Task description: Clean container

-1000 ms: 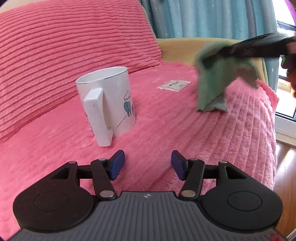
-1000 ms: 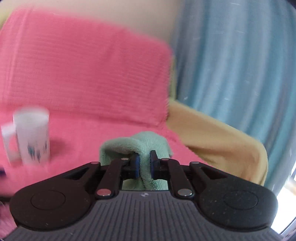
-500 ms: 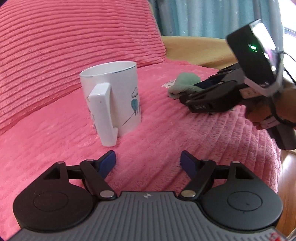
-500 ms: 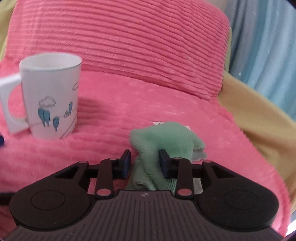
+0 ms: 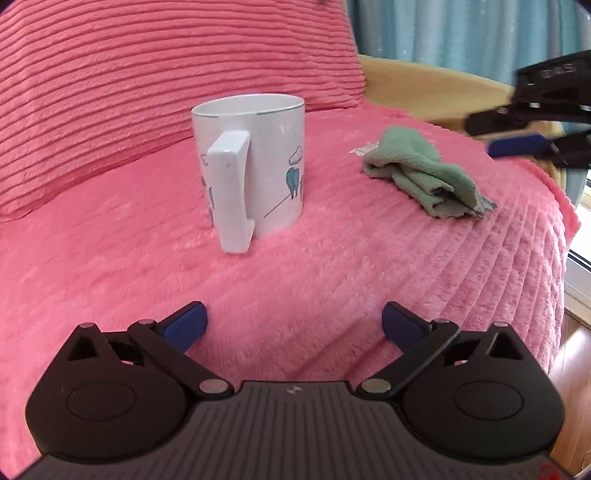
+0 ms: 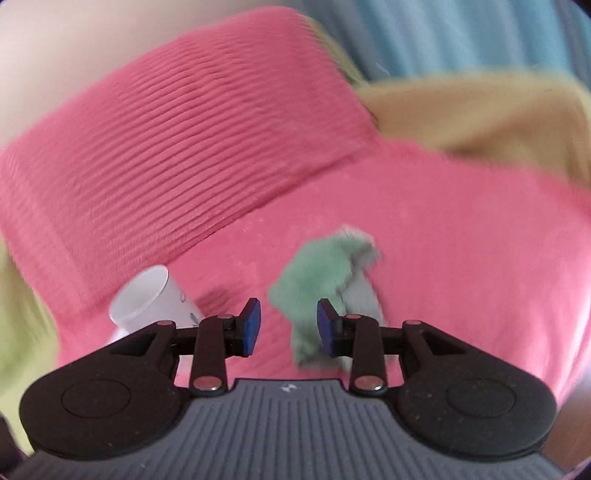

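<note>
A white mug [image 5: 255,162] with blue bird drawings stands upright on the pink blanket [image 5: 332,266], its handle facing me. My left gripper [image 5: 293,326] is open, well short of the mug, with nothing between its fingers. A crumpled green cloth [image 5: 421,171] lies on the blanket to the mug's right. My right gripper [image 6: 289,326] is open and raised above the green cloth [image 6: 325,277], no longer touching it. The mug [image 6: 151,299] shows at the lower left of the blurred right wrist view. The right gripper's fingers [image 5: 517,146] hang at the left wrist view's right edge.
A big pink ribbed cushion [image 5: 166,74] leans behind the mug. A small white paper tag [image 5: 364,148] pokes out from under the cloth. The yellow sofa arm [image 5: 436,88] and blue curtain [image 5: 461,29] lie beyond. The blanket drops off at the right to a wooden floor [image 5: 572,369].
My right gripper lowered the green cloth onto the blanket, opened, let it go and lifted away. My left gripper opened wider and came closer to the mug.
</note>
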{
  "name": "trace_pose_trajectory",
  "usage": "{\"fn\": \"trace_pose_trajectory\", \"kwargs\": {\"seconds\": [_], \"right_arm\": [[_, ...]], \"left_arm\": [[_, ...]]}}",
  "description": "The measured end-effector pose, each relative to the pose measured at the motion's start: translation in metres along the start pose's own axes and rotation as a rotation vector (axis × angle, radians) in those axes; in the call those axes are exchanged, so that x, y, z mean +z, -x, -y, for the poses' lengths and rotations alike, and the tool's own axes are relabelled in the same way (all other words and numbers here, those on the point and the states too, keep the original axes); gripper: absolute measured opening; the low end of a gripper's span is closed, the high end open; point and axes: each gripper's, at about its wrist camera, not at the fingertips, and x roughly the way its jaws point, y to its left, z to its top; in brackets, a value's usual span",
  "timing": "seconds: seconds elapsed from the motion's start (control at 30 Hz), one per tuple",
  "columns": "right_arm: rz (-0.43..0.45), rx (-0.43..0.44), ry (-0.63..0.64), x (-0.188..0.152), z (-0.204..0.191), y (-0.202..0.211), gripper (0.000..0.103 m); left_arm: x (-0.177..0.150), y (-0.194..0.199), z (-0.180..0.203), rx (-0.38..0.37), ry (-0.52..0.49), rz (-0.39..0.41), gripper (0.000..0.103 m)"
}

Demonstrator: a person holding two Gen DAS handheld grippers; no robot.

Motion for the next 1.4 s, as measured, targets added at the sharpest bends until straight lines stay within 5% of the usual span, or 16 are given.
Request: {"fn": "trace_pose_trajectory", "kwargs": {"seconds": [0.13,0.2,0.33,0.43,0.67,0.97,1.4], "right_arm": [[-0.08,0.011,-0.25,-0.014,0.021,0.016,0.04],[-0.085,0.048,-0.263,-0.027,0.025,0.026,0.041],[0.027,0.083,-0.072,-0.044,0.006,0.042,0.042],[-0.033,0.06,0.111,-0.054,-0.015,0.045,0.042],[-0.057,-0.073,0.286,-0.078,-0.034,0.055,0.042],[-0.033,-0.145,0.353,-0.092,-0.042,0.071,0.042],[-0.125,-0.23,0.39,-0.093,-0.04,0.032,0.042]], "left_arm": [[-0.009,0.004,0.003,0.025,0.023,0.019,0.102],[-0.014,0.007,0.005,0.032,0.021,0.04,0.102],[-0.021,0.016,0.013,0.06,0.004,0.039,0.102],[-0.022,0.024,0.017,0.068,0.013,0.0,0.102],[-0.02,0.041,0.021,0.118,0.074,-0.144,0.102],[-0.024,0.047,0.024,0.137,0.099,-0.209,0.102],[-0.016,0.044,0.022,0.149,0.098,-0.144,0.102]]}}
